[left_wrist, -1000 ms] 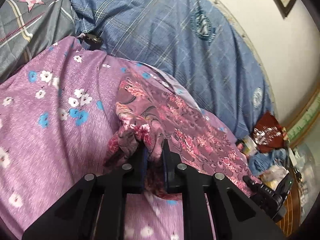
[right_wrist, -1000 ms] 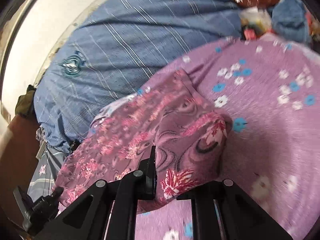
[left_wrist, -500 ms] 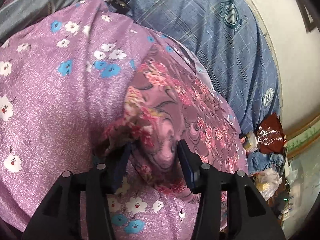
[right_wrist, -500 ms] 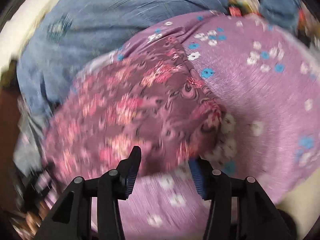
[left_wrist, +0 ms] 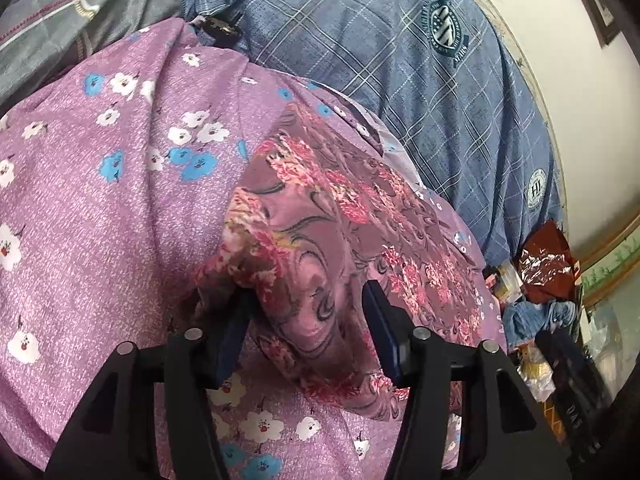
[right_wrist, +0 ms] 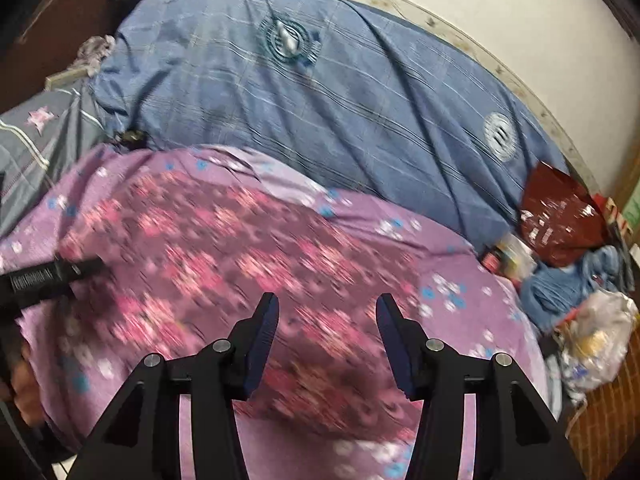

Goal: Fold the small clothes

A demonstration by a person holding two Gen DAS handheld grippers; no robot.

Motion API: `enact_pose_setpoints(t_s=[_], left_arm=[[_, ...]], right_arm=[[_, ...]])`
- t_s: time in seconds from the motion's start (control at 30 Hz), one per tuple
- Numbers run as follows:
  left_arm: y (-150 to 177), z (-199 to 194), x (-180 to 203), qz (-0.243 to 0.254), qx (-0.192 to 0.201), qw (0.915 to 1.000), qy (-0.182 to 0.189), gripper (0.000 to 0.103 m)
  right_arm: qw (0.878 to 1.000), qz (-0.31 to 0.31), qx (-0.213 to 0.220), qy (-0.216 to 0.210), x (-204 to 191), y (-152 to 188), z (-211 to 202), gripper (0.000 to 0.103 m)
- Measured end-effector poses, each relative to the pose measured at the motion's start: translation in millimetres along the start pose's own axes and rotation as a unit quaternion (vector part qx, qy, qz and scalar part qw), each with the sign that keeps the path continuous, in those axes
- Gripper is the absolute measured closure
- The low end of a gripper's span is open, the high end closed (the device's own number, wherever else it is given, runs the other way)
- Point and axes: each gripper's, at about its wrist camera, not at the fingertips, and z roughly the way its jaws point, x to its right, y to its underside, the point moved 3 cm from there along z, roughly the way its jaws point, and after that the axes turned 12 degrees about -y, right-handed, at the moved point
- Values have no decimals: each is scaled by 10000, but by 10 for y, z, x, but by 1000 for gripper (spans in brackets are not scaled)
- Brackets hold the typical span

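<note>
A small mauve garment with pink and red flowers (left_wrist: 340, 232) lies folded on a purple flowered sheet (left_wrist: 100, 200). Its rumpled near corner bulges up between the fingers of my left gripper (left_wrist: 304, 320), which is open around the cloth without pinching it. In the right wrist view the same garment (right_wrist: 224, 264) lies spread and blurred by motion. My right gripper (right_wrist: 326, 336) is open and empty above its near edge. The left gripper's black body (right_wrist: 40, 280) shows at the left edge of the right wrist view.
A blue checked bedcover (left_wrist: 400, 60) lies behind the purple sheet, with a grey striped blanket (left_wrist: 60, 12) at the far left. A red foil bag (right_wrist: 560, 216), blue cloth (right_wrist: 568, 280) and plastic bags (right_wrist: 600, 340) pile up at the right. A white wall (right_wrist: 480, 20) runs behind.
Both grippers let go of the garment and opened. The garment dropped onto the purple sheet. The right gripper drew back and swung, so its view is blurred.
</note>
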Motion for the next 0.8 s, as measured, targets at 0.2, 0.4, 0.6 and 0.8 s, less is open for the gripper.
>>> enact_pose_setpoints(t_s=[0.2,0.4,0.6,0.8], left_arm=[[7,7,132,360,199,9990,-196,48],[-9,34,182,500,330,9977,-331,49],[-12,91,193,442,305,9976,-427,40],[-7,140,218,499,357,9972,-430,36]], right_arm=[[9998,-55,168,-84,-103,-92,119,51],[9996,31,219,-193,-87,-109,243,51],[9993,157,230,-265,-34,-83,295,51],[9986,233,212,-420,-15,-56,370,53]])
